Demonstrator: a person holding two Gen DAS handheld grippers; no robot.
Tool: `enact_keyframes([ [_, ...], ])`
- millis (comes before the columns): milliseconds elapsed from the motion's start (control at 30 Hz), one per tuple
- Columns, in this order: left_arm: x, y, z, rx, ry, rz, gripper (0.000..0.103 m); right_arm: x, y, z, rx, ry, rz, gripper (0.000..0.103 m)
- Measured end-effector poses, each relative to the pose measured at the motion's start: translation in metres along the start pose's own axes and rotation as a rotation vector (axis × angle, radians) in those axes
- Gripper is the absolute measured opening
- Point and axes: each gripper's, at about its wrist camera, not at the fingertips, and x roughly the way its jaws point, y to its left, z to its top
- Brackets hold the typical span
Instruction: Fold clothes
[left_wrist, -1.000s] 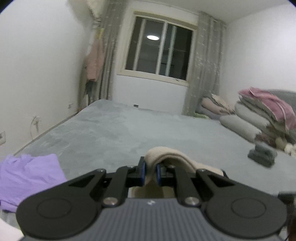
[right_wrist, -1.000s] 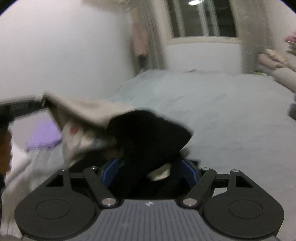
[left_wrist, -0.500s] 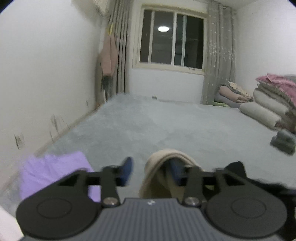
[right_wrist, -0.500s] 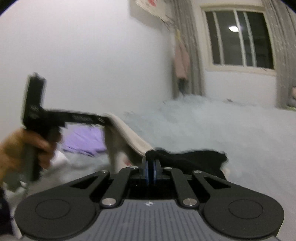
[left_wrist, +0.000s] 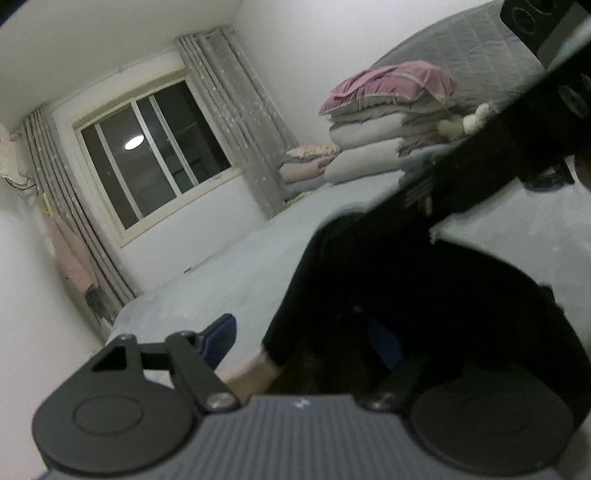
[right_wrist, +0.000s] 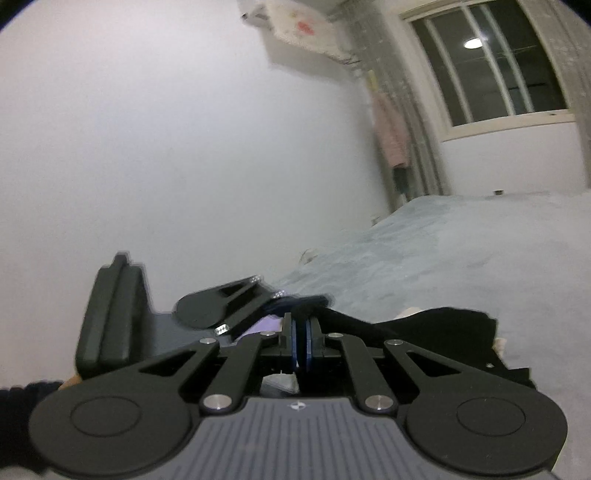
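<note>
We see plain white walls (right_wrist: 166, 129), a dark sliding window (left_wrist: 155, 155) reflecting a round ceiling light (left_wrist: 133, 142), grey speckled curtains (left_wrist: 236, 122), and stacked bedding (left_wrist: 384, 122) at two o'clock on the grey bed (left_wrist: 229, 280).

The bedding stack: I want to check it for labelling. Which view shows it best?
The left wrist view: the bedding stack, topped by a pink cover, sits sharp against the far wall. The right wrist view faces the window and misses it entirely.
</note>
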Motion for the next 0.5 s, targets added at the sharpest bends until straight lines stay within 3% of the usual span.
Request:
enact_keyframes([
  [33, 0.002, -0.002, 0.0, -0.002, 0.002, -0.01, 0.031, 0.001, 0.001, 0.0, -0.007, 0.004, 0.008, 0.006],
  [100, 0.006, -0.002, 0.0, -0.041, 0.013, -0.012, 0.005, 0.005, 0.002, 0.0, -0.019, 0.012, 0.024, 0.006],
  [267, -0.011, 0.034, -0.001, -0.244, -0.04, 0.033, 0.004, 0.005, -0.008, -0.002, -0.009, 0.006, 0.017, 0.013],
  [300, -0.017, 0.05, -0.002, -0.305, -0.052, 0.06, 0.004, 0.003, -0.011, -0.001, -0.006, -0.004, -0.004, 0.015],
  [367, -0.025, 0.076, -0.009, -0.414, -0.054, 0.107, 0.004, 0.0, -0.016, 0.0, 0.0, -0.026, -0.046, 0.031],
  [500, -0.027, 0.119, -0.04, -0.596, 0.008, 0.179, 0.004, 0.004, -0.042, -0.004, 0.03, 0.003, -0.217, 0.037],
])
